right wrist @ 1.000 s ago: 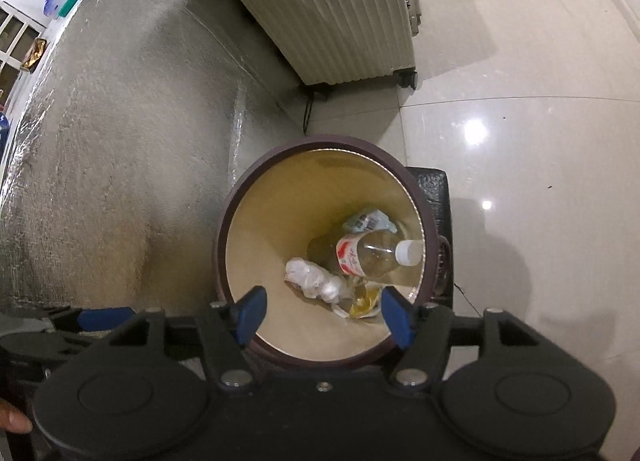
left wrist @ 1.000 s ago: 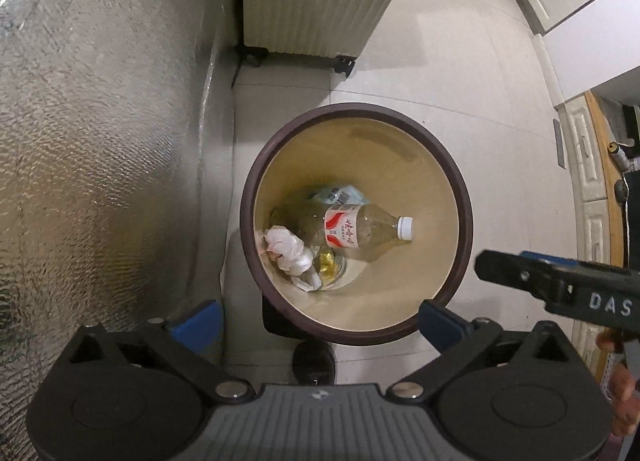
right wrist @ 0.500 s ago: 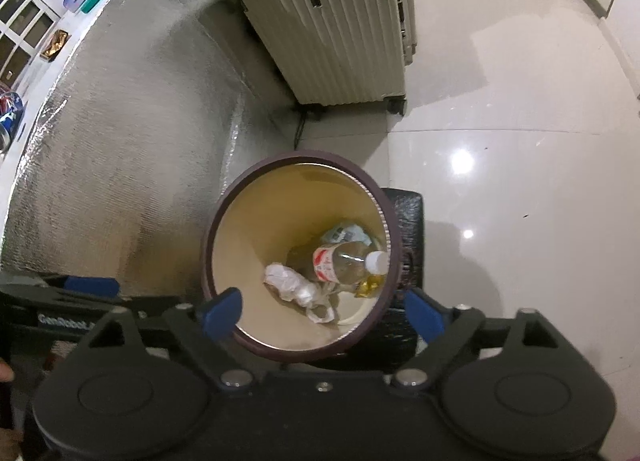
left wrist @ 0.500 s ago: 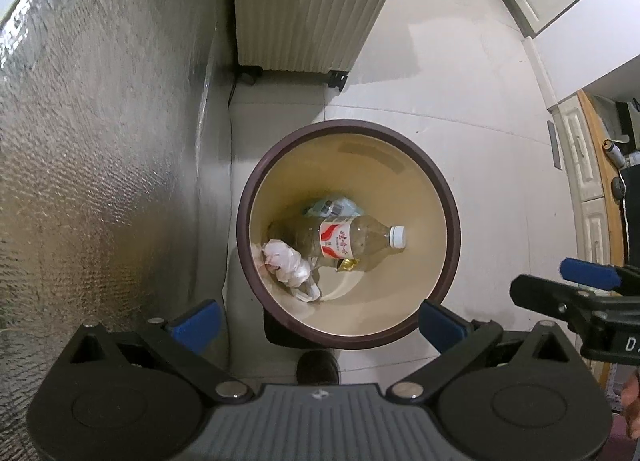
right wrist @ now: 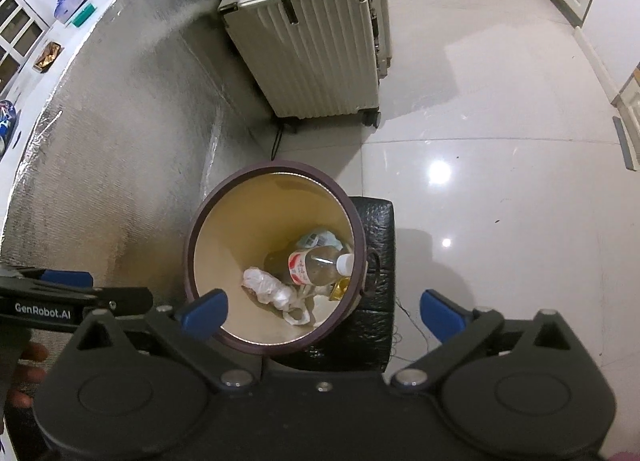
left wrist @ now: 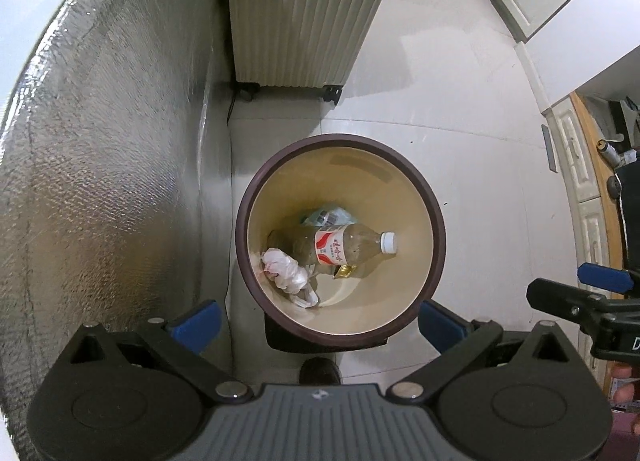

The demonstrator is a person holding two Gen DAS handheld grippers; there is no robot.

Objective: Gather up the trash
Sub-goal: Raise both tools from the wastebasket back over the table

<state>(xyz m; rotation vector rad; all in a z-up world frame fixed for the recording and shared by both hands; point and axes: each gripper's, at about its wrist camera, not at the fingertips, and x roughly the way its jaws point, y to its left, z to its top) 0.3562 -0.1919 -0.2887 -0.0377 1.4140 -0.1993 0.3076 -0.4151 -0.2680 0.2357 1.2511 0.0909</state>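
Bottle (left wrist: 340, 247) lying flat in bin (left wrist: 434, 197), cap pointing right

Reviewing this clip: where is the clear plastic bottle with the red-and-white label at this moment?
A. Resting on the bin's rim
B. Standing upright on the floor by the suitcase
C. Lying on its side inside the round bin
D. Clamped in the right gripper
C. The bottle lies on its side at the bottom of the bin, beside the crumpled white bag, with no gripper touching it.
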